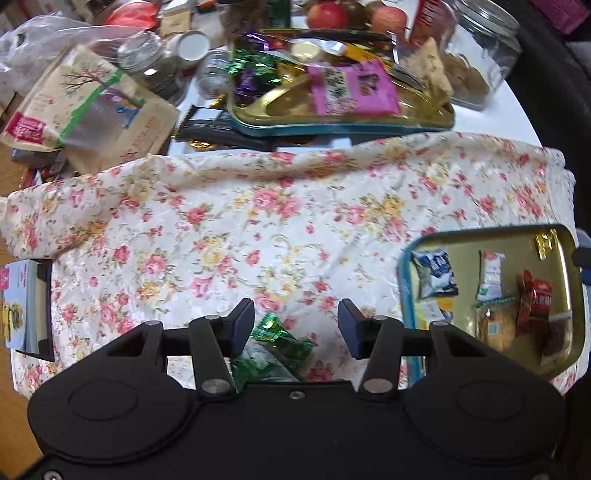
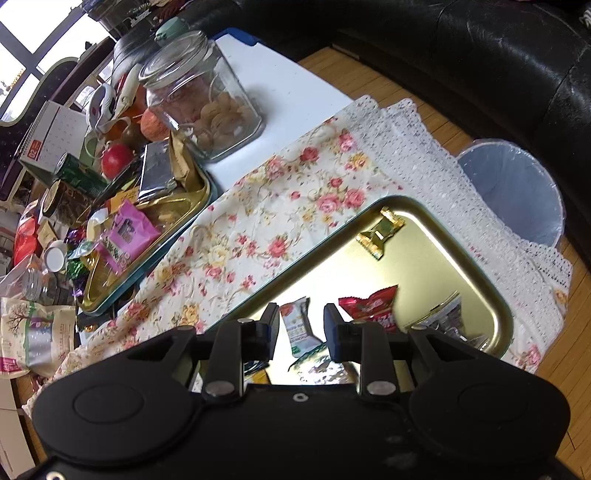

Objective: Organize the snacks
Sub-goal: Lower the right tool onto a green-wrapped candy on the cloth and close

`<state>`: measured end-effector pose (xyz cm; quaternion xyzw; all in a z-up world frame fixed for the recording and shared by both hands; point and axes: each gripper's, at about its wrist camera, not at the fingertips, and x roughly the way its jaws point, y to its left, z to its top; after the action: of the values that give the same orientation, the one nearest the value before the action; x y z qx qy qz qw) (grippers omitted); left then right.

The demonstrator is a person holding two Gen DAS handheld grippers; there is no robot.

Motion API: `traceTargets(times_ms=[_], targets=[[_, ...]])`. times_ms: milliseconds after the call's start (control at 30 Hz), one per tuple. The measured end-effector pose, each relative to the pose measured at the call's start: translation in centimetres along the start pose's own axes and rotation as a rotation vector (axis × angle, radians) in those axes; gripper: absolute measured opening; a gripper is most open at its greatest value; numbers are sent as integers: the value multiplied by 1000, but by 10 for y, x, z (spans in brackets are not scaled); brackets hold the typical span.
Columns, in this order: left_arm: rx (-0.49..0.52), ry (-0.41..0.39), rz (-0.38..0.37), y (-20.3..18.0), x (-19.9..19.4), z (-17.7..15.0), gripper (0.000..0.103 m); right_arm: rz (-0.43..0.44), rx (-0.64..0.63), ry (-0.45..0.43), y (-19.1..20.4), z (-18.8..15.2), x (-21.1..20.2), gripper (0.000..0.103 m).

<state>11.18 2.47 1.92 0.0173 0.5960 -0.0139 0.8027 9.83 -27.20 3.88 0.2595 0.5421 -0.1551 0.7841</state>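
Floral cloth (image 1: pixel 295 206), white with pink and yellow roses, covers the near part of the white tabletop (image 2: pixel 291 85); its lace edge hangs over the table's right edge above a wood floor. A grey waste bin (image 2: pixel 517 188) stands on the floor beyond that edge.

At the far edge of the cloth sits a gold tin tray (image 1: pixel 424 118) with a teal rim, heaped with snacks: a pink packet (image 1: pixel 351 92) on top, green and purple foil candies (image 1: pixel 251 70) at its left end. A glass jar (image 2: pixel 199 99) holding biscuits stands on the bare tabletop behind it, with apples (image 1: pixel 328 14) nearby. A beige printed pouch (image 1: pixel 92 107) lies at the far left corner.

A second gold tray (image 2: pixel 436 254) rests on the cloth's near right corner. It holds a gold-wrapped sweet (image 2: pixel 380 232) near its far corner, a red packet (image 2: pixel 373 302), a white bar wrapper (image 2: pixel 299 325) and a blue-white packet (image 1: pixel 436 273).

Left gripper (image 1: pixel 295 325): fingers spread wide over the cloth, a green foil candy (image 1: pixel 277 339) lying between them, untouched on the right side; contact on the left cannot be determined.

Right gripper (image 2: pixel 301 328): fingers spread, poised over the second tray with the white bar wrapper between them, not clamped.
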Motion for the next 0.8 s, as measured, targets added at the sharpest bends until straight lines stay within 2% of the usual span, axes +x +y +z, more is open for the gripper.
traceTargets(times_ms=[167, 567, 800], targets=[[-40, -16, 11, 23, -5, 2, 56, -5, -67, 10, 24, -13, 2, 37], [-67, -30, 66, 75, -4, -8, 56, 36, -213, 16, 97, -62, 12, 37], [-79, -21, 140, 102, 6, -19, 56, 36, -372, 59, 143, -97, 27, 37]])
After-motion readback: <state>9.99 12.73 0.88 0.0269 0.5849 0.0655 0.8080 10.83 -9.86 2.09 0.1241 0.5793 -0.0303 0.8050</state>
